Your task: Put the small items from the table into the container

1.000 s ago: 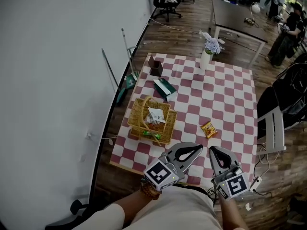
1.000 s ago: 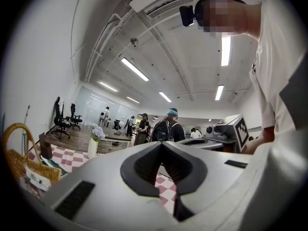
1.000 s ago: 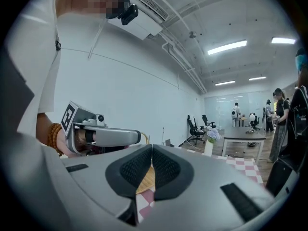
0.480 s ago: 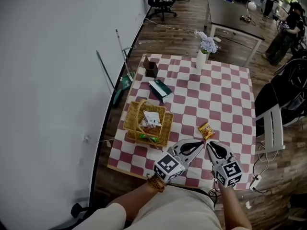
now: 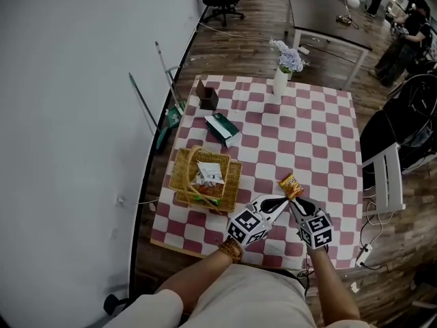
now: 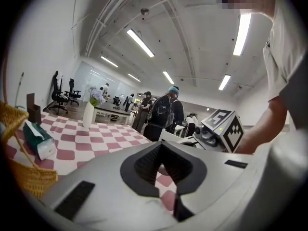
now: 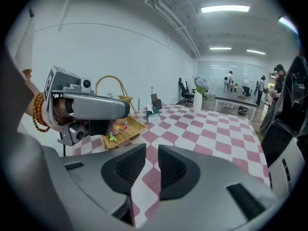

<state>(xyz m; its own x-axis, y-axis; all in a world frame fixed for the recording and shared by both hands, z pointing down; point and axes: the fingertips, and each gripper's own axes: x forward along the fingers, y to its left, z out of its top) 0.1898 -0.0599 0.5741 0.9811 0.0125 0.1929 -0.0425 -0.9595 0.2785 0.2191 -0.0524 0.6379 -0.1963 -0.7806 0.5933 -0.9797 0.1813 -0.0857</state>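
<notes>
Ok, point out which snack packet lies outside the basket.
The orange packet, alone on the checkered cloth; the other packets sit inside the wicker basket.

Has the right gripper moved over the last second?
Yes. Judged against the snack packet on the table, the right gripper has closed in toward it, jaws opening with nothing between them.

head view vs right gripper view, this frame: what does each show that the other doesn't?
Head view only: the orange snack packet lying on the red-and-white checked tablecloth, just beyond the gripper tips.

Right gripper view only: a clear look between the jaws of the right hand-held gripper, which are apart and opening with only tablecloth between them. It also shows the ceiling strip lights.

Both: the woven wicker basket, the green-and-white box, the white vase of flowers and the left hand-held gripper.
</notes>
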